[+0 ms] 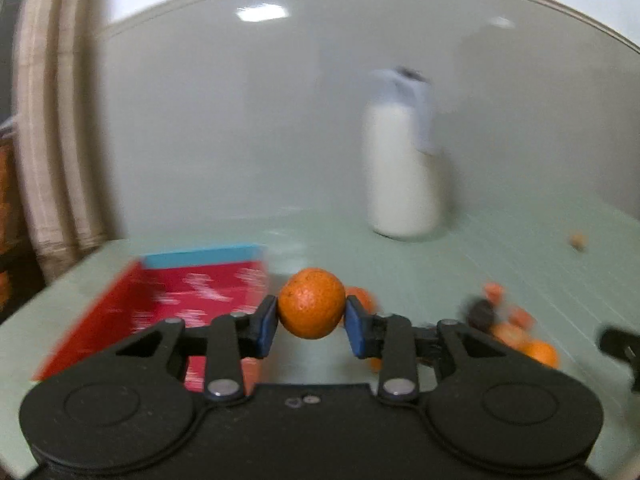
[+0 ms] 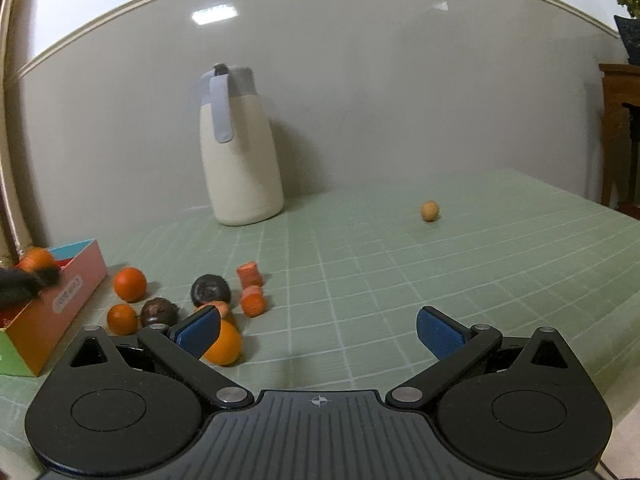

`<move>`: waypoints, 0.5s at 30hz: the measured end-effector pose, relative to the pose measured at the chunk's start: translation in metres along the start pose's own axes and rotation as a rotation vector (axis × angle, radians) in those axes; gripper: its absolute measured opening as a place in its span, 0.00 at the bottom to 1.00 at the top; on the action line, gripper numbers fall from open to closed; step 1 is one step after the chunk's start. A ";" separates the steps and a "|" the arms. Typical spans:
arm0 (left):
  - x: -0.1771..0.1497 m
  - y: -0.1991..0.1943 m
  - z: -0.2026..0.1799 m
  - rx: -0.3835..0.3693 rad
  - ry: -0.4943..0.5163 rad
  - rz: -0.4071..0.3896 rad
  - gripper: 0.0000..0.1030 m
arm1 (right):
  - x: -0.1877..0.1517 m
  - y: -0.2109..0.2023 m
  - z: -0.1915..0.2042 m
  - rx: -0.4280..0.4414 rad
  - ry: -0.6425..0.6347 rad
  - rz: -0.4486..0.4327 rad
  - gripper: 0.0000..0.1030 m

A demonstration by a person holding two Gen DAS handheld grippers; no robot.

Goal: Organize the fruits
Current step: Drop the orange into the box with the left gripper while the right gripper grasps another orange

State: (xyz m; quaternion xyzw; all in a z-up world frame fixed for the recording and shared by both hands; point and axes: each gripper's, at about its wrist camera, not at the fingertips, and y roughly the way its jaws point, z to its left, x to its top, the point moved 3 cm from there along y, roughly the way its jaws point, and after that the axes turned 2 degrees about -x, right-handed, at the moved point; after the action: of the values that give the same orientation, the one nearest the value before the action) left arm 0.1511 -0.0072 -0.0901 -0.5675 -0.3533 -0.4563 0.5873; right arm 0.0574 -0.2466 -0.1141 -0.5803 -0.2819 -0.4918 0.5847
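Left tool (image 1: 311, 316) clamped a round, pitted orange (image 1: 311, 302); right tool (image 2: 318, 334) gaped apart above the gridded green tabletop (image 2: 440, 264).

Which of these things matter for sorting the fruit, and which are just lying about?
Part of the job:
round orange tangerine clamped in left gripper
loose tangerines
colourful cardboard box
open right gripper

Lying about:
cream jug
carrot chunks
green mat

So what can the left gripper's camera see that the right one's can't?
Only the left wrist view shows the orange clamped between the left gripper, with the box's red inside.

Only the right wrist view shows the open right gripper, two dark fruits and a wooden cabinet.

Both show the white jug, the small tan ball and loose oranges.
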 end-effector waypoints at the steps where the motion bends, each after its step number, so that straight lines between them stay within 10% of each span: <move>1: 0.001 0.000 0.011 0.040 -0.021 0.003 0.26 | 0.000 0.001 0.003 0.007 -0.001 0.002 1.00; 12: -0.010 0.029 0.108 0.297 -0.214 0.236 0.28 | -0.007 0.023 0.025 0.074 0.019 0.085 1.00; 15: -0.012 0.025 0.110 0.316 -0.226 0.241 0.47 | -0.006 0.025 0.028 0.089 0.023 0.100 1.00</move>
State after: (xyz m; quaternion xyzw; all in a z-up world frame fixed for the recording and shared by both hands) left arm 0.1819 0.1018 -0.0976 -0.5542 -0.4135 -0.2551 0.6759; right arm 0.0851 -0.2221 -0.1249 -0.5615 -0.2676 -0.4556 0.6368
